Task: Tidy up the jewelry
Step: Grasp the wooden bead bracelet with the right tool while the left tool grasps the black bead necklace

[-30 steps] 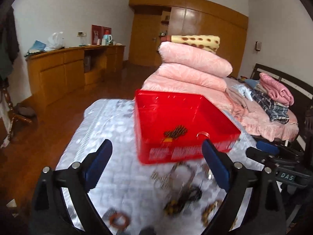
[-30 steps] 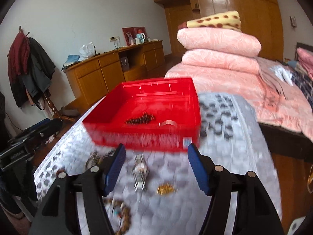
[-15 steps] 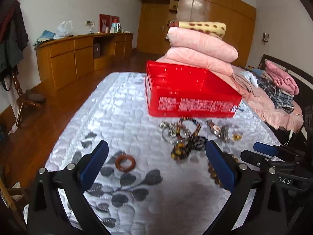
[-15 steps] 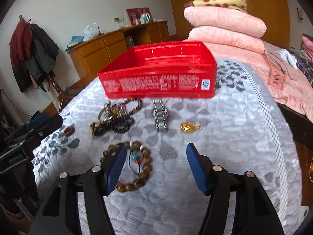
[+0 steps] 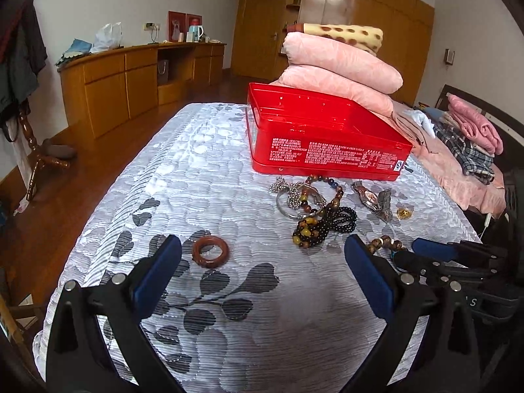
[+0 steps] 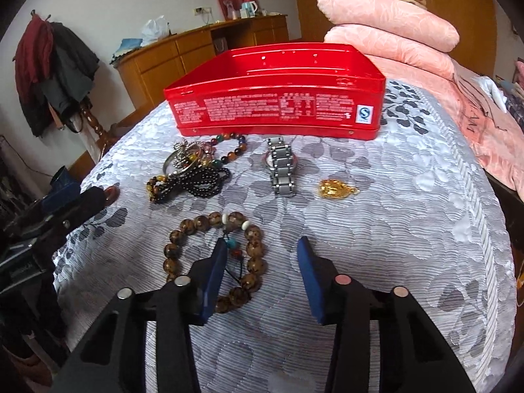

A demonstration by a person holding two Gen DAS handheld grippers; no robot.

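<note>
Left wrist view: low over the tabletop (image 5: 203,177), facing the red tin (image 5: 327,137). Right wrist view: apparently nearer, same tin (image 6: 278,104), jewelry shared.

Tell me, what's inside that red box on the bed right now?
From both cameras the red box shows only its printed front wall and bare inner walls near the rim. Its floor is hidden behind the front wall, so whether any jewelry lies inside cannot be told.
</note>
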